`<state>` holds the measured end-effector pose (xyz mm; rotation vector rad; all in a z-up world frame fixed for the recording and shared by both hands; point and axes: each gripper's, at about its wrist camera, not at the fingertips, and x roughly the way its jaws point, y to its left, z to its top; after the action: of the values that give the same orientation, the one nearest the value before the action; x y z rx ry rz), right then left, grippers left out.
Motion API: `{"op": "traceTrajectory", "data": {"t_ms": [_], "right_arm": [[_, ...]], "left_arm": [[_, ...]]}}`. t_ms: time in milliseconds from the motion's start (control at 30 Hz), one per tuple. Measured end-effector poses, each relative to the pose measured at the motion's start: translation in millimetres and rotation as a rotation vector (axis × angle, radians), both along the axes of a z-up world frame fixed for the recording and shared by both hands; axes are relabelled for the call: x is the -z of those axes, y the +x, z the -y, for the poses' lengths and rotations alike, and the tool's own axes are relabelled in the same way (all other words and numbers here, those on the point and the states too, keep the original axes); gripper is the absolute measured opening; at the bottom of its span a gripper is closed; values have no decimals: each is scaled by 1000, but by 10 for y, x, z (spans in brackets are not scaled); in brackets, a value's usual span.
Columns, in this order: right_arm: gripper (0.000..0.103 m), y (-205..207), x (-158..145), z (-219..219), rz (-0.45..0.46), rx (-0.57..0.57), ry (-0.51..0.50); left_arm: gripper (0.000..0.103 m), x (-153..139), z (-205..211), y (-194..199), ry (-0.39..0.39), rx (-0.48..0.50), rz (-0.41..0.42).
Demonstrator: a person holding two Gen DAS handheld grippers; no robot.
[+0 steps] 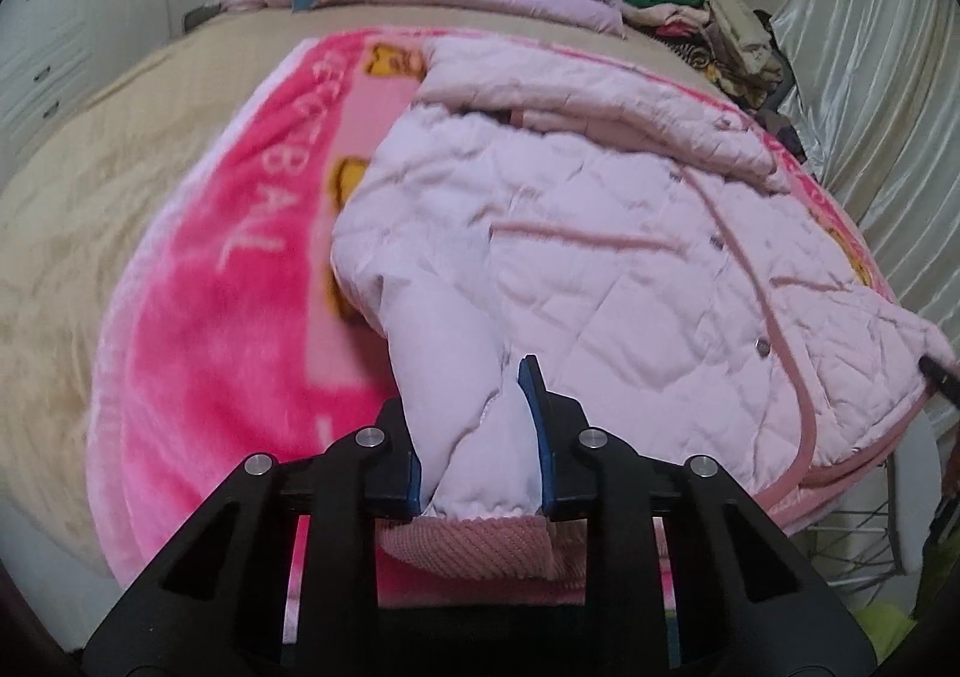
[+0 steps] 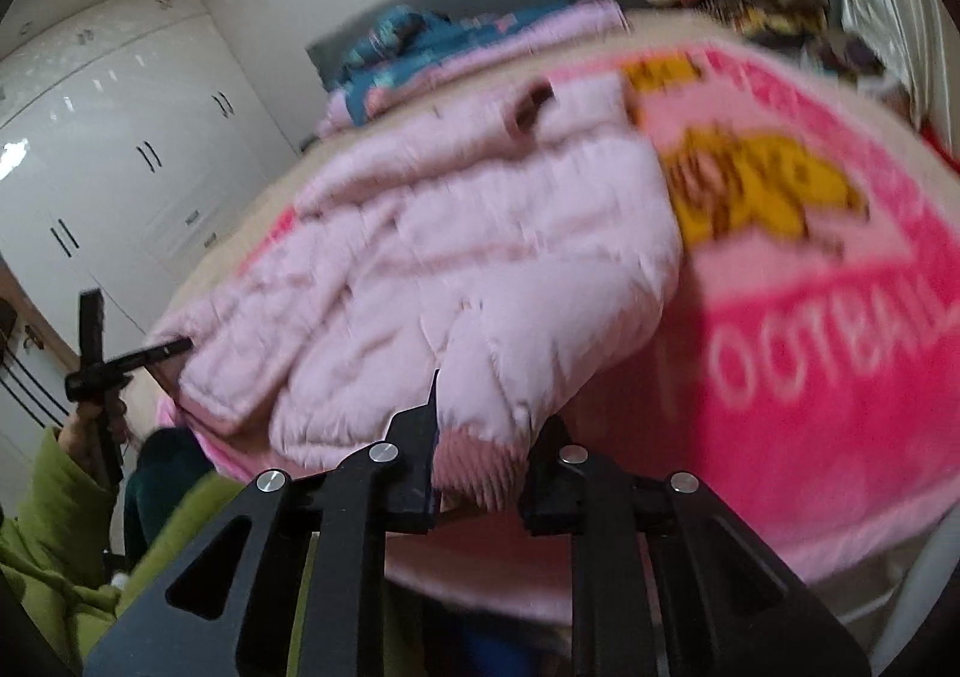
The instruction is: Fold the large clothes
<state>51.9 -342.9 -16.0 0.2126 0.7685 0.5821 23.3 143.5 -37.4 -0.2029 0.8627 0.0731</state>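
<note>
Bed (image 1: 72, 233) edge lies just below both grippers. Jacket (image 1: 600, 233) spans the blanket (image 1: 228, 281); left gripper (image 1: 480, 437) and right gripper (image 2: 480, 437) each clamp a sleeve cuff.

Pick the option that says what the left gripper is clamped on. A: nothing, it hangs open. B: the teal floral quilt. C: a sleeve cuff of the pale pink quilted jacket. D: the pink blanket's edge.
C: the left gripper has its blue-padded fingers pinching a sleeve of the quilted jacket, just above the ribbed cuff.

left gripper (image 1: 480, 437) fingers clamped on a sleeve cuff, right gripper (image 2: 483, 455) fingers likewise clamped
</note>
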Motion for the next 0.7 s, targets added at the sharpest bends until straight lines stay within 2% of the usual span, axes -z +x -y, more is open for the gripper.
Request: {"op": "traceTrajectory", "data": {"t_ms": [133, 333, 700], "right_arm": [[16, 124, -274, -27, 70, 4, 6], [16, 296, -507, -48, 128, 15, 16], [14, 625, -682, -29, 139, 60, 34]], "left_arm": [[17, -184, 47, 85, 7, -1, 50], [17, -455, 73, 230, 30, -18, 120], [17, -785, 106, 454, 42, -36, 199]]}}
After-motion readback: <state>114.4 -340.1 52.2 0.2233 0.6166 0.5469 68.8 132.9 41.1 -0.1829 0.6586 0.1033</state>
